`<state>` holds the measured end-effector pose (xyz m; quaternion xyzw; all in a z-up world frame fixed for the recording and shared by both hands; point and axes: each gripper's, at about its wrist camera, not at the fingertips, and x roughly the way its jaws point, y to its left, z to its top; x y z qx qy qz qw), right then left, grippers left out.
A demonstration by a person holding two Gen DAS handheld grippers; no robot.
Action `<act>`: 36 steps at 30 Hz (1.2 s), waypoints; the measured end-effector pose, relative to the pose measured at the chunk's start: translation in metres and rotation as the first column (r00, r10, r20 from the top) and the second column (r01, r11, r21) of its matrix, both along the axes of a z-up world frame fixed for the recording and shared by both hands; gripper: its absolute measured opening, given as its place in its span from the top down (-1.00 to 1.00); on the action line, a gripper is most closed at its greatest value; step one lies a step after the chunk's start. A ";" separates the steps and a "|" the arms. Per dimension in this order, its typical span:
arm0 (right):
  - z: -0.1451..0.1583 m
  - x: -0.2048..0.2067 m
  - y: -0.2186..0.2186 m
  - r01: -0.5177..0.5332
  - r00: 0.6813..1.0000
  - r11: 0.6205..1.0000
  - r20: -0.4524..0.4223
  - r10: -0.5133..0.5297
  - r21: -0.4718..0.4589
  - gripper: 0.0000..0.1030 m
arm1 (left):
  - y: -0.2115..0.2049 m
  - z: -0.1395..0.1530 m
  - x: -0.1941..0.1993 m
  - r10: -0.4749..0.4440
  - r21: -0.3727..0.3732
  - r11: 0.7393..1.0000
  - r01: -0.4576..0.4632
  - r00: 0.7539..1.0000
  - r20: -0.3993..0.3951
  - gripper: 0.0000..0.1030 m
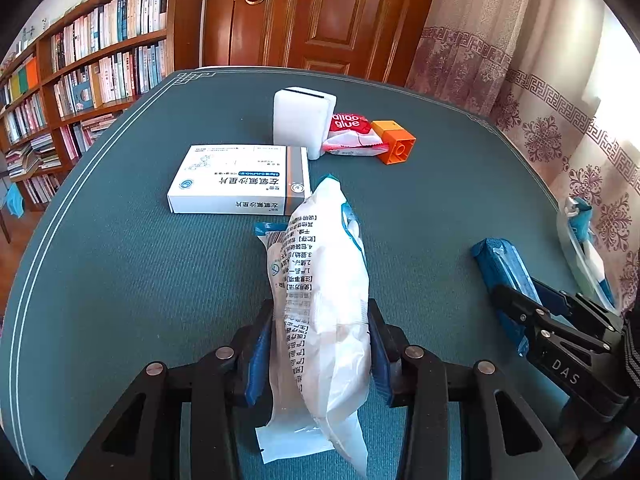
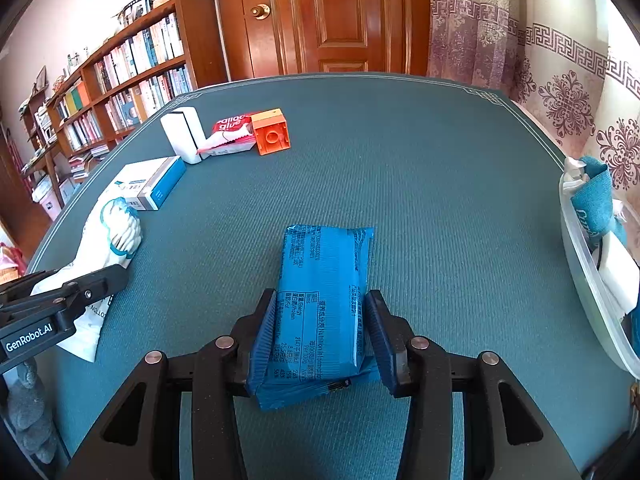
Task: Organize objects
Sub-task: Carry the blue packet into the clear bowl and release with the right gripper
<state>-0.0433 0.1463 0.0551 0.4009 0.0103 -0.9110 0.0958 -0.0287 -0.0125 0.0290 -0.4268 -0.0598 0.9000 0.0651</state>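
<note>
My left gripper (image 1: 320, 312) is shut on a white printed cotton-swab bag (image 1: 320, 280), which also shows in the right wrist view (image 2: 108, 240) at the table's left. My right gripper (image 2: 322, 304) is shut on a blue snack packet (image 2: 324, 288); it shows in the left wrist view (image 1: 500, 264) at the right. Both packets are low over the green table mat (image 2: 400, 184). A white medicine box (image 1: 240, 180) lies just beyond the bag.
At the back stand a white block (image 1: 300, 120), a red-and-white glue packet (image 1: 352, 136) and an orange brick (image 1: 394, 142). A clear plastic tub (image 2: 588, 272) with teal and white items sits at the right edge. Bookshelves, door and curtain stand behind.
</note>
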 end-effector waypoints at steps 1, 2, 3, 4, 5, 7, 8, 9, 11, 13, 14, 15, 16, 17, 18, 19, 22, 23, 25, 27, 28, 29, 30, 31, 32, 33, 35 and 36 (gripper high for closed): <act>0.000 0.001 0.001 -0.003 1.000 1.000 -0.001 0.003 -0.002 0.14 | 0.001 0.002 0.001 -0.002 -0.001 1.000 0.002 1.000 -0.004 0.14; 0.001 0.002 0.002 -0.007 1.000 1.000 -0.001 0.006 -0.009 0.15 | 0.002 0.003 0.002 -0.003 0.000 1.000 0.003 1.000 -0.008 0.14; 0.001 0.002 0.003 -0.011 1.000 1.000 0.000 0.011 -0.018 0.15 | 0.004 0.005 0.002 -0.007 0.001 1.000 0.007 1.000 -0.011 0.14; 0.002 0.003 0.005 -0.012 1.000 1.000 0.000 0.012 -0.028 0.16 | 0.005 0.007 0.003 -0.013 0.000 1.000 0.013 1.000 -0.015 0.14; 0.003 0.004 0.007 -0.011 1.000 0.999 0.000 0.011 -0.036 0.16 | 0.007 0.008 0.004 -0.019 -0.002 1.000 0.019 1.000 -0.019 0.14; 0.006 0.006 0.012 -0.006 1.000 0.998 0.000 0.006 -0.058 0.16 | 0.012 0.012 0.005 -0.031 -0.002 1.000 0.030 0.999 -0.026 0.14; 0.008 0.007 0.015 -0.003 1.000 0.998 -0.002 0.002 -0.067 0.16 | 0.015 0.013 0.006 -0.038 -0.003 0.999 0.038 0.999 -0.029 0.14; 0.010 0.009 0.018 0.001 1.000 0.997 -0.005 -0.002 -0.075 0.16 | 0.018 0.014 0.006 -0.045 -0.004 0.999 0.044 0.999 -0.031 0.14; 0.015 0.012 0.025 0.008 1.000 0.996 -0.011 -0.009 -0.091 0.16 | 0.024 0.017 0.007 -0.060 -0.005 0.998 0.060 0.998 -0.035 0.14; 0.019 0.015 0.032 0.017 1.000 0.994 -0.018 -0.019 -0.105 0.16 | 0.031 0.020 0.008 -0.074 -0.007 0.997 0.074 0.996 -0.041 0.14; 0.022 0.017 0.036 0.023 0.999 0.994 -0.023 -0.025 -0.110 0.16 | 0.034 0.021 0.008 -0.081 -0.008 0.997 0.081 0.996 -0.043 0.14; 0.024 0.019 0.041 0.029 0.999 0.993 -0.028 -0.033 -0.115 0.16 | 0.038 0.022 0.008 -0.089 -0.009 0.996 0.088 0.995 -0.045 0.14; 0.027 0.021 0.046 0.037 0.999 0.992 -0.033 -0.041 -0.120 0.16 | 0.041 0.023 0.008 -0.096 -0.012 0.995 0.096 0.994 -0.047 0.14; 0.029 0.023 0.051 0.045 0.998 0.991 -0.039 -0.050 -0.124 0.16 | 0.045 0.024 0.008 -0.104 -0.015 0.995 0.103 0.993 -0.048 0.14; 0.032 0.025 0.057 0.053 0.997 0.990 -0.044 -0.059 -0.129 0.16 | 0.049 0.025 0.008 -0.111 -0.018 0.994 0.111 0.993 -0.049 0.14; 0.035 0.026 0.062 0.062 0.996 0.989 -0.049 -0.069 -0.133 0.16 | 0.053 0.026 0.008 -0.119 -0.020 0.993 0.118 0.992 -0.051 0.14; 0.042 0.031 0.081 0.095 0.992 0.986 -0.066 -0.105 -0.139 0.16 | 0.066 0.029 0.008 -0.142 -0.028 0.990 0.141 0.988 -0.056 0.14; 0.045 0.033 0.087 0.106 0.990 0.984 -0.073 -0.117 -0.141 0.16 | 0.070 0.030 0.008 -0.150 -0.030 0.988 0.148 0.987 -0.057 0.14; 0.050 0.036 0.100 0.130 0.986 0.981 -0.087 -0.144 -0.145 0.16 | 0.079 0.031 0.008 -0.166 -0.035 0.986 0.164 0.984 -0.059 0.14; 0.056 0.040 0.115 0.158 0.980 0.976 -0.101 -0.174 -0.147 0.16 | 0.087 0.033 0.008 -0.182 -0.039 0.983 0.180 0.981 -0.061 0.14; 0.058 0.042 0.123 0.173 0.976 0.974 -0.109 -0.190 -0.147 0.16 | 0.092 0.033 0.008 -0.191 -0.041 0.981 0.188 0.980 -0.061 0.14; 0.061 0.044 0.130 0.189 0.971 0.971 -0.117 -0.207 -0.148 0.16 | 0.096 0.034 0.009 -0.199 -0.043 0.980 0.197 0.978 -0.062 0.14; 0.063 0.046 0.138 0.207 0.966 0.967 -0.124 -0.226 -0.148 0.16 | 0.100 0.035 0.009 -0.208 -0.045 0.978 0.205 0.976 -0.063 0.14; 0.065 0.048 0.147 0.226 0.961 0.963 -0.130 -0.246 -0.149 0.16 | 0.104 0.035 0.009 -0.216 -0.047 0.976 0.213 0.974 -0.064 0.14; 0.066 0.049 0.155 0.247 0.954 0.957 -0.135 -0.267 -0.150 0.16 | 0.108 0.036 0.009 -0.224 -0.050 0.974 0.221 0.972 -0.065 0.14; 0.067 0.050 0.164 0.268 0.947 0.951 -0.138 -0.289 -0.153 0.16 | 0.112 0.037 0.009 -0.232 -0.052 0.972 0.228 0.971 -0.066 0.14; 0.068 0.052 0.182 0.312 0.932 0.937 -0.141 -0.334 -0.156 0.16 | 0.119 0.038 0.010 -0.247 -0.055 0.968 0.243 0.967 -0.068 0.14; 0.068 0.052 0.190 0.332 0.925 0.930 -0.141 -0.354 -0.158 0.16 | 0.122 0.039 0.010 -0.254 -0.057 0.967 0.250 0.965 -0.069 0.14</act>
